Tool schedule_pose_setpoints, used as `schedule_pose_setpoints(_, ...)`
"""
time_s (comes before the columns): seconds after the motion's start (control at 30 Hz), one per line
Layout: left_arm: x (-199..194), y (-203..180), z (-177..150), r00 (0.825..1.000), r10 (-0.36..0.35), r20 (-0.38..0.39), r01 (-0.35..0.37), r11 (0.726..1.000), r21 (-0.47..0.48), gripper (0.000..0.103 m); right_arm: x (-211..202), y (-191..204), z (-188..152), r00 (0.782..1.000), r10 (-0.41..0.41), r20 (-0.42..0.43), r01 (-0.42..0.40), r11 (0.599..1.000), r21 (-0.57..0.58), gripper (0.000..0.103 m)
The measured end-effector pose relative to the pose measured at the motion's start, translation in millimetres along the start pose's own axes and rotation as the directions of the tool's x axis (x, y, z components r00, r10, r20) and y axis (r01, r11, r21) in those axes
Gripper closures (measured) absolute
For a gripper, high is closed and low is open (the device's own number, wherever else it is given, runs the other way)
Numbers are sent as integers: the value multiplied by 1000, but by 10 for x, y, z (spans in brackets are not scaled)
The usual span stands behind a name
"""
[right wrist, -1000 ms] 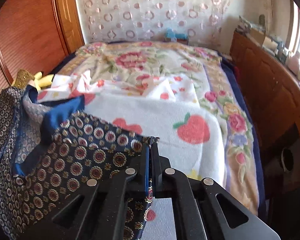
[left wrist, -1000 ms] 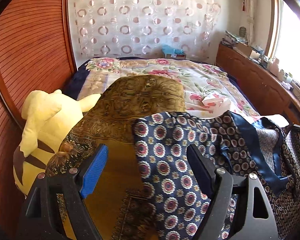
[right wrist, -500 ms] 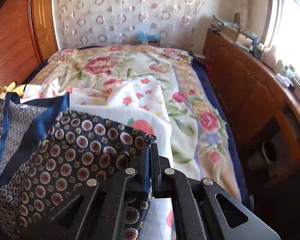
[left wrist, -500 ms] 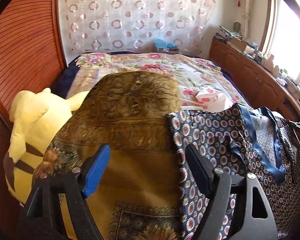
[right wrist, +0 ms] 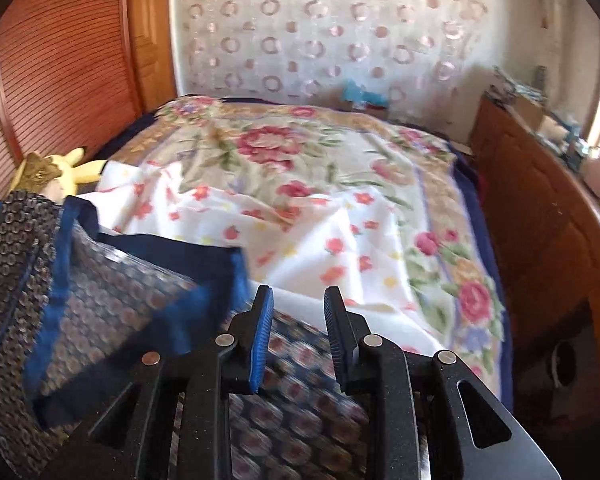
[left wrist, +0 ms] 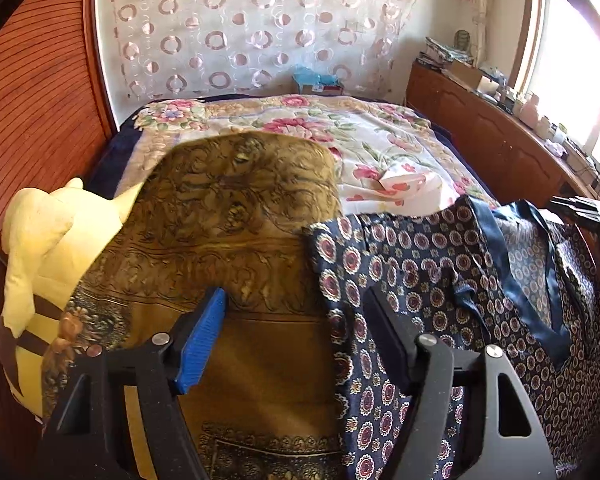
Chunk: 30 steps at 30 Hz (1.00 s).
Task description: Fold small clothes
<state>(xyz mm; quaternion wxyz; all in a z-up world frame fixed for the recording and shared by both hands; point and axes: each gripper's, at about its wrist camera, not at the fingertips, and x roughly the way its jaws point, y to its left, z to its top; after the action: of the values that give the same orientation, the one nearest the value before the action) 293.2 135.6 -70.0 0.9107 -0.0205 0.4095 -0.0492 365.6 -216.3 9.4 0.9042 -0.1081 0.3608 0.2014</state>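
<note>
Navy patterned garment [left wrist: 440,280] sprawls across the near end of the bed [left wrist: 300,128], spilling from 6 o'clock out toward 3 o'clock in the left wrist view, its left edge lapping onto a gold-brown cushion [left wrist: 236,208]. Left claw [left wrist: 292,336] is spread wide, one finger on the cushion side and one over the cloth, gripping nothing. Right claw [right wrist: 298,328] is parted too, fingers apart above the blurred fabric, nothing pinched between them. Yellow plush toy [left wrist: 48,248] slumps at 9 o'clock beside the cushion. White floral sheet [right wrist: 300,216] lies rumpled beyond the garment.
</note>
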Motion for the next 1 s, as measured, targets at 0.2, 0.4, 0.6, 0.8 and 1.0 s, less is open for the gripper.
schedule_pose_setpoints(0.2, 79, -31, 46, 999, 15, -29, -14, 1000, 13, 32, 509, 119, 223, 987, 106, -118, -108, 994, -9, 73)
schedule_pose_setpoints(0.4, 105, -86, 98, 999, 19, -28, -18, 999, 42, 34, 488, -44, 343, 991, 85, -100, -85, 996, -1, 73)
schedule_pose_setpoints(0.6, 145, -7, 195, 1000, 13, -9, -13, 1000, 29, 58, 222, -108, 100, 996, -10, -84, 11, 1000, 16, 67)
schedule_pose_setpoints(0.8, 15, -21, 167, 999, -5, 46, 4, 999, 41, 80, -166, -346, -294, 992, -110, -69, 116, 989, 87, 62)
schedule_pose_setpoints(1.0, -51, -92, 124, 997, 7, 72, -12, 998, 66, 85, -278, -426, -615, 983, -141, -121, 160, 974, 160, 61)
